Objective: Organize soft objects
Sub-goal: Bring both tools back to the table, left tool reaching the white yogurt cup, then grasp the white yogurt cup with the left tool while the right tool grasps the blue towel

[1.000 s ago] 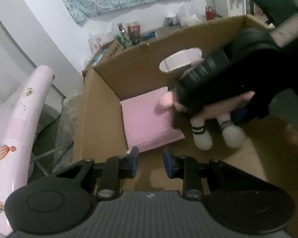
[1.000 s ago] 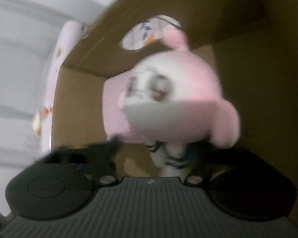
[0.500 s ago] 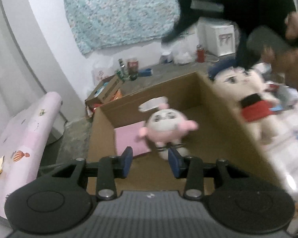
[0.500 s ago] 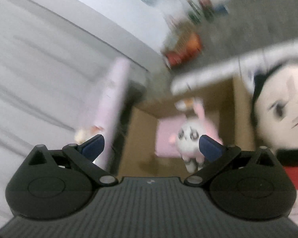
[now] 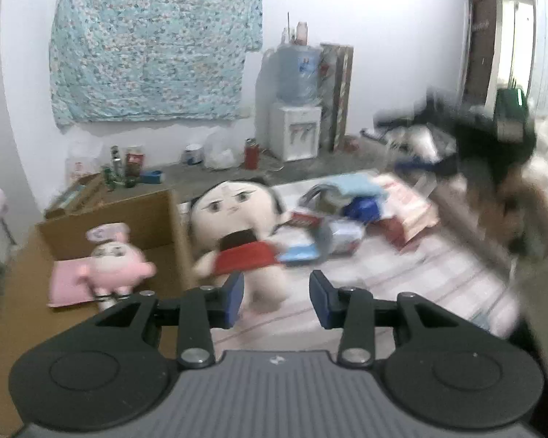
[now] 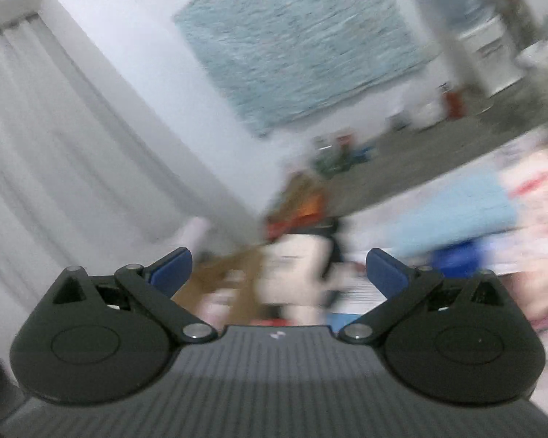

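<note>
Writing unreadable in blur; left hand-held gripper (image 5: 276,299) and right hand-held gripper (image 6: 277,273) spread, empty

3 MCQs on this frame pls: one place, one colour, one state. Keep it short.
1. Where is the pink plush toy?
A. inside the cardboard box
B. on the water dispenser
C. between the left gripper's fingers

2. What colour is the garment on the big-headed doll?
A. green
B. red
C. yellow

3. What is between the fingers of the right gripper?
A. the pink plush toy
B. a folded blue cloth
C. nothing, they stand wide apart

Answers:
1. A: it sits in the box on a pink pad, left of the doll.
2. B: a red band crosses the doll's middle.
3. C: the right wrist view shows both blue pads spread with only blurred background between them.
</note>
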{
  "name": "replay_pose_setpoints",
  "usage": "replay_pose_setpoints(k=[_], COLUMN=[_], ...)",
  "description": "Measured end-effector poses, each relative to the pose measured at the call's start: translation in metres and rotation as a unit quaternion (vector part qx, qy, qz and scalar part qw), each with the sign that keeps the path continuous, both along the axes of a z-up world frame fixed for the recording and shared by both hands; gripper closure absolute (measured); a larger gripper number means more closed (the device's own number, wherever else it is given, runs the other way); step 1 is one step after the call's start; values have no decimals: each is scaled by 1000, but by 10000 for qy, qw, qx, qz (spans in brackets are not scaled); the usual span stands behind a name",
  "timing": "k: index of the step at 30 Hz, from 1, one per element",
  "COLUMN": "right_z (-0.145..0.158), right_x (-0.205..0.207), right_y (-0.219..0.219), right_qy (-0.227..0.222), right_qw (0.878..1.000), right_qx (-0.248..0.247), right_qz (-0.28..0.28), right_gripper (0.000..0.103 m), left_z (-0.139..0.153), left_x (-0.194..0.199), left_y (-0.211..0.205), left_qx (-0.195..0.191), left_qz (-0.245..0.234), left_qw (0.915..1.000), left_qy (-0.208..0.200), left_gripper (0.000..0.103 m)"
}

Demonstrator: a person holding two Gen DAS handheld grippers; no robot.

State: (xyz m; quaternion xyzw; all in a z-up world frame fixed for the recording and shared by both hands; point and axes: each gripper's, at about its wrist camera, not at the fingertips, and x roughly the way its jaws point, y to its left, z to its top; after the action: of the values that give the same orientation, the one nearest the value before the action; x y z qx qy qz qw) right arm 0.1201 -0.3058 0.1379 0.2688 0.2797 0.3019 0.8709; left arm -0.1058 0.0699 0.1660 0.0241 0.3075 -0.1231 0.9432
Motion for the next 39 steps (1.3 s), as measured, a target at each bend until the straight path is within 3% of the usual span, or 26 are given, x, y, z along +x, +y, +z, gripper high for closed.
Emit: replay_pose_setpoints(k=[5, 7, 11, 14, 18, 23, 25, 27, 30, 32, 36, 39], right_z=[-59, -75, -94, -109, -121, -122, -121, -120, -116, -115, -111, -107], right_x=[21, 33, 49, 61, 61, 68, 66, 67, 66, 67, 67, 67], right_y=[-22, -23, -19, -25, -38, -38, -38, -38, -35, -32, -15, 3], right_qy=[71, 151, 308, 448, 861, 788, 805, 839, 790, 763, 479, 193], right_qw=[9978, 9979, 9895, 9899, 9877, 9906, 9909, 9905, 9909, 9914, 9903, 9874], right_qx=[-561, -609, -1284, -1174, -902, -727, -719, -766, -815, -817, -1179, -1517], right_qz=[-356, -179, -591, -655, -940, -852, -805, -776, -724, -684, -557, -409], right_gripper=[1, 1, 2, 2, 1, 1, 1, 1, 1, 1, 1, 1], left_z=[-36, -54, -93, -124, -152, -166, -169, -172, -176, -177, -179, -179], left_x=[40, 59, 100, 135, 172, 189, 193, 203, 212, 212, 200, 191], left_y=[-45, -63, -103, -128, -157, -181, -184, -186, -178, -172, -175, -169], left_qx=[-76, -76, -227, -156, -83, 346, 333, 305, 134, -14, 288, 277], left_qz=[53, 119, 104, 238, 209, 208, 55, 23, 258, 299, 244, 155], left_qw=[9999, 9999, 9997, 9996, 9997, 9987, 9983, 9990, 9995, 9995, 9990, 9991], left_qy=[98, 90, -43, -12, 130, -301, -477, -325, -139, -119, -259, -276], left_gripper=[59, 53, 29, 25, 6, 6, 11, 27, 40, 40, 41, 41])
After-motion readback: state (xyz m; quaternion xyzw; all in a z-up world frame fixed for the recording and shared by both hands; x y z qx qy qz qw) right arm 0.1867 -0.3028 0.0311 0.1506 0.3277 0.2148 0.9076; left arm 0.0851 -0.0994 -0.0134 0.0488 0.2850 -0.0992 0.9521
